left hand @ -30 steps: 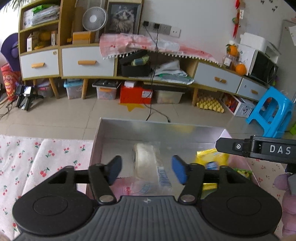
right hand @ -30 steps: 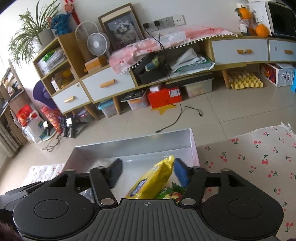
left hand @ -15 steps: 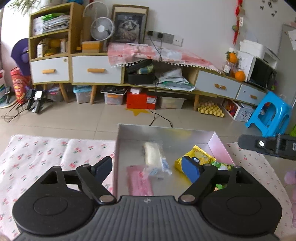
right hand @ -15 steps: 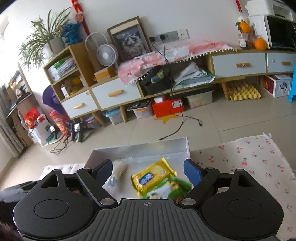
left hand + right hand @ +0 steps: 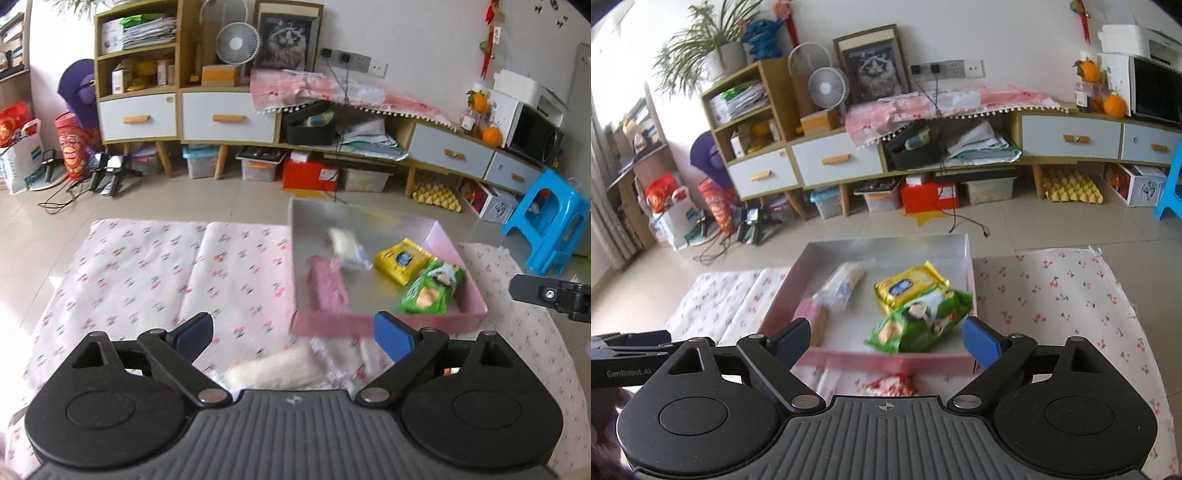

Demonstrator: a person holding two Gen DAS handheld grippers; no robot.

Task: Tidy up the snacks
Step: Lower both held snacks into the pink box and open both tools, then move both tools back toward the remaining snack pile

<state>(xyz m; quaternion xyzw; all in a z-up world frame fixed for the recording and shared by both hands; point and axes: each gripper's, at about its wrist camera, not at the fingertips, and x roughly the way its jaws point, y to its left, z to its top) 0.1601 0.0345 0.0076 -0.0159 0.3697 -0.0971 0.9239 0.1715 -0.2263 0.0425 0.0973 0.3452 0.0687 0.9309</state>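
Note:
A pink box with a silver inside (image 5: 332, 326) lies on the cherry-print cloth. In it lie a clear white pack (image 5: 347, 247), a pink pack (image 5: 328, 288), a yellow pack (image 5: 400, 260) and a green pack (image 5: 430, 290). My left gripper (image 5: 293, 332) hangs short of the box, its jaws opening with nothing held. A white snack (image 5: 277, 369) lies on the cloth just below it. My right gripper (image 5: 886, 339) hovers over the box's near wall (image 5: 886, 358), its jaws opening and empty, with the green pack (image 5: 919, 325) and yellow pack (image 5: 908, 286) beyond it. A red-and-white snack (image 5: 890, 384) lies under it.
The cloth (image 5: 147, 277) spreads left and right of the box on a tiled floor. A long low cabinet (image 5: 229, 118) lines the back wall, with bins beneath. A blue stool (image 5: 550, 221) stands at the right. Cables (image 5: 713, 251) and tripods lie at the far left.
Both grippers drew back and rose away from the box while their jaws widened. The white pack left the left jaws and the yellow pack the right jaws; both now lie in the box.

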